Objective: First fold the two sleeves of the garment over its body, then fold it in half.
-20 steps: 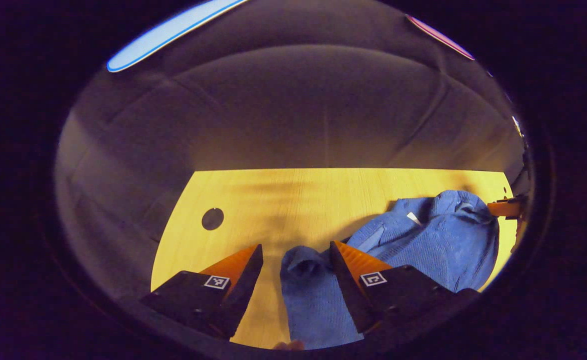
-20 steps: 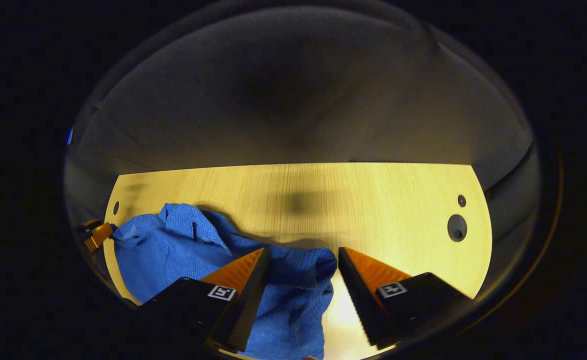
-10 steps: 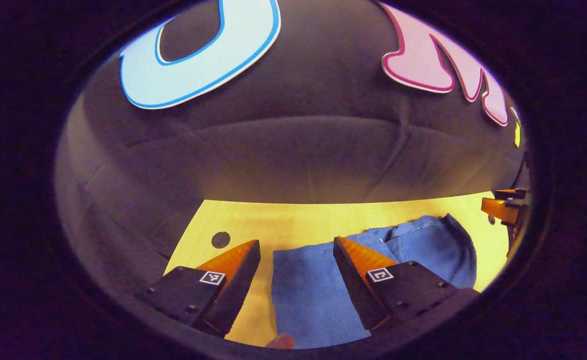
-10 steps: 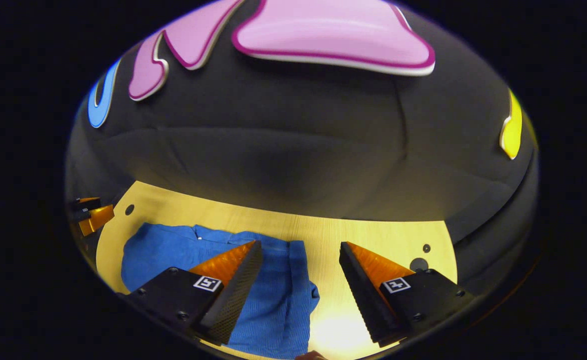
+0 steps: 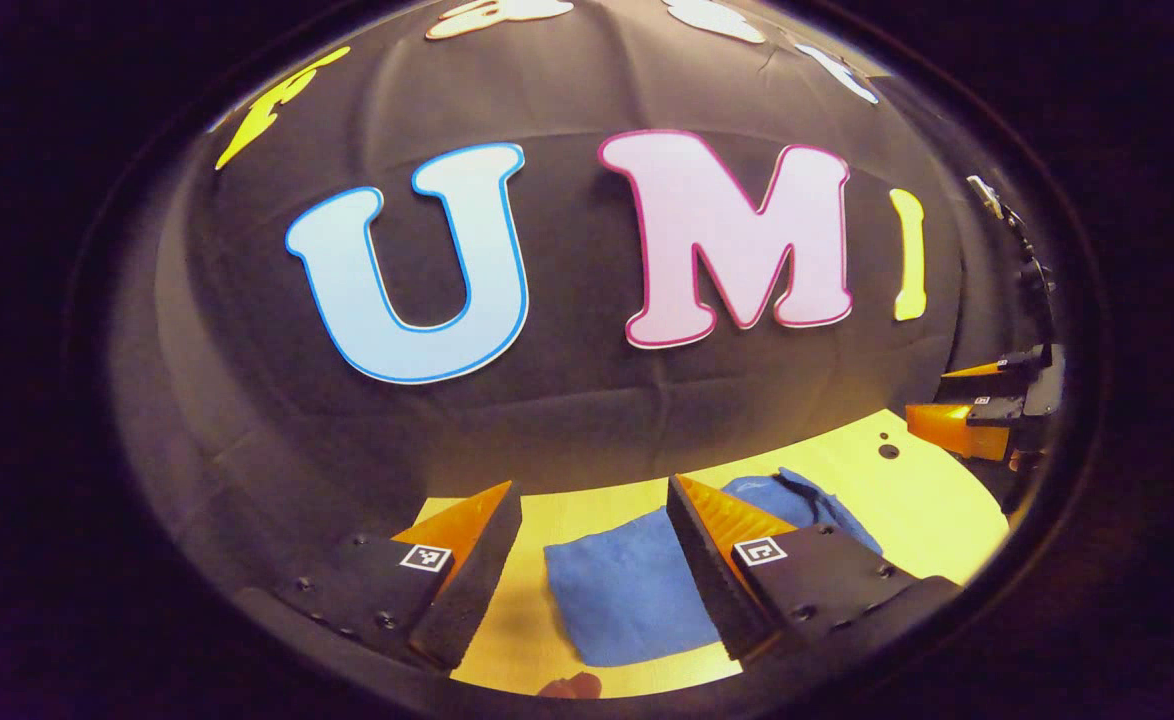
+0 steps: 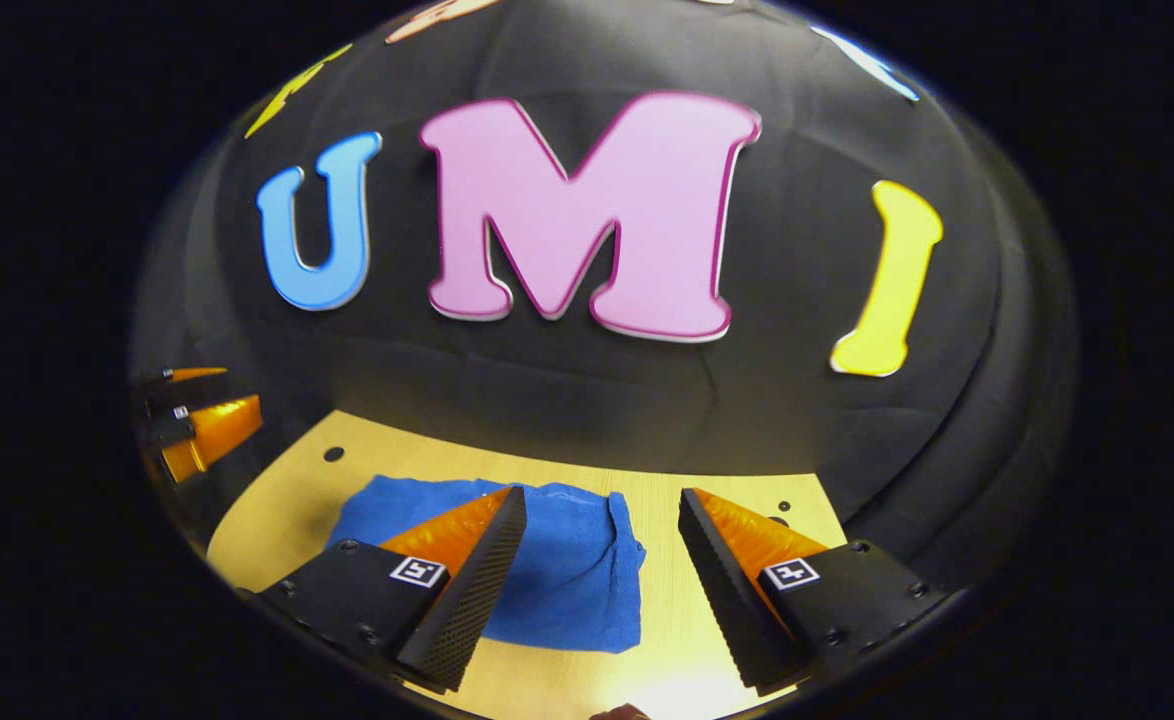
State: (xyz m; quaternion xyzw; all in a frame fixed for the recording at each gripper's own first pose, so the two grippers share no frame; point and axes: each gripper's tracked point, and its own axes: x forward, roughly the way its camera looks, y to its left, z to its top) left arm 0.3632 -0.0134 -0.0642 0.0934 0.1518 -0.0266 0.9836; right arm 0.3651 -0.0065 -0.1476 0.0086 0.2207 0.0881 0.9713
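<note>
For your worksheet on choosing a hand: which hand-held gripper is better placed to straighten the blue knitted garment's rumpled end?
Probably the left hand-held gripper: the rumpled end of the blue knitted garment lies just past its open fingers.

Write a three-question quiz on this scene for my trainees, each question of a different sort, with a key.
1. True or false: the left gripper is shut on the garment.
2. Where does the garment lie? A on the table; B held in the air; C on the floor.
3. Fill in: the right gripper's fingers stand ____.

Key: 1 false; 2 A; 3 open.
</note>
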